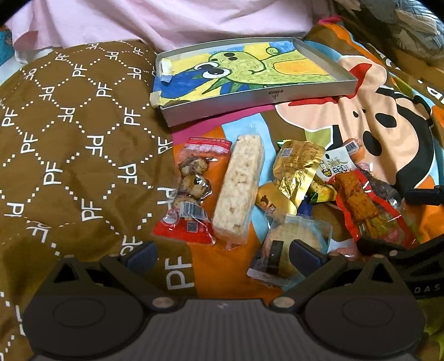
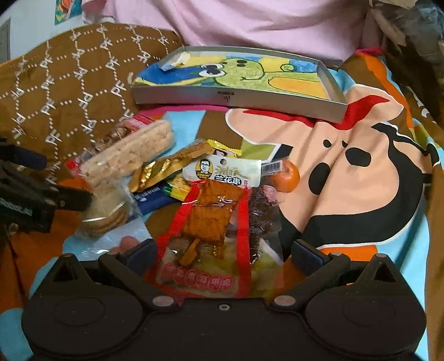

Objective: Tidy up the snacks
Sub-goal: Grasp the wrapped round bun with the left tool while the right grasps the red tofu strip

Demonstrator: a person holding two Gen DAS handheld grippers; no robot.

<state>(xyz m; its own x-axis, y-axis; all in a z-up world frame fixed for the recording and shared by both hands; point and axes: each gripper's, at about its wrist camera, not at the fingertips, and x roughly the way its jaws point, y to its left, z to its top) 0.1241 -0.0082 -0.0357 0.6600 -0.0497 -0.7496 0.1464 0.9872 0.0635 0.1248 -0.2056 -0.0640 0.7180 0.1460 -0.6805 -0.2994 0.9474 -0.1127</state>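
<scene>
Snacks heaped on a cartoon-print bedspread (image 1: 369, 91), in front of a shallow grey box lid (image 1: 266, 95) lined with a green crayon drawing; lid lying beyond the pile, near but apart from it.

Left hand-held gripper (image 1: 223, 254) released, fingers spread wide, low over the near edge of the pile. Right blue pad (image 1: 304, 254) lying against a clear-wrapped round biscuit pack (image 1: 291, 236); left pad over bare cloth. Just ahead, a puffed-rice bar (image 1: 238, 191) in clear wrap, lying lengthwise, touching a red-edged pack of braised eggs (image 1: 191, 191) on its left. To the right, a crumpled gold foil packet (image 1: 298, 166), resting on other small packets.

Right hand-held gripper (image 2: 223, 254) likewise released, jaws wide apart, straddling the near end of a red-trimmed pack of spiced tofu (image 2: 211, 222) without pinching it. Dark dried-meat pack (image 2: 262, 219) tucked beside and partly under the tofu pack. Small orange fruit (image 2: 287, 176) just past it, against a barcode label. Blue sachet (image 2: 152, 198) poking out between the gold foil and the tofu pack.

Brown quilted PF-patterned cloth (image 1: 69, 144) to the left of the pile, pink fabric (image 1: 166, 19) behind the lid.
</scene>
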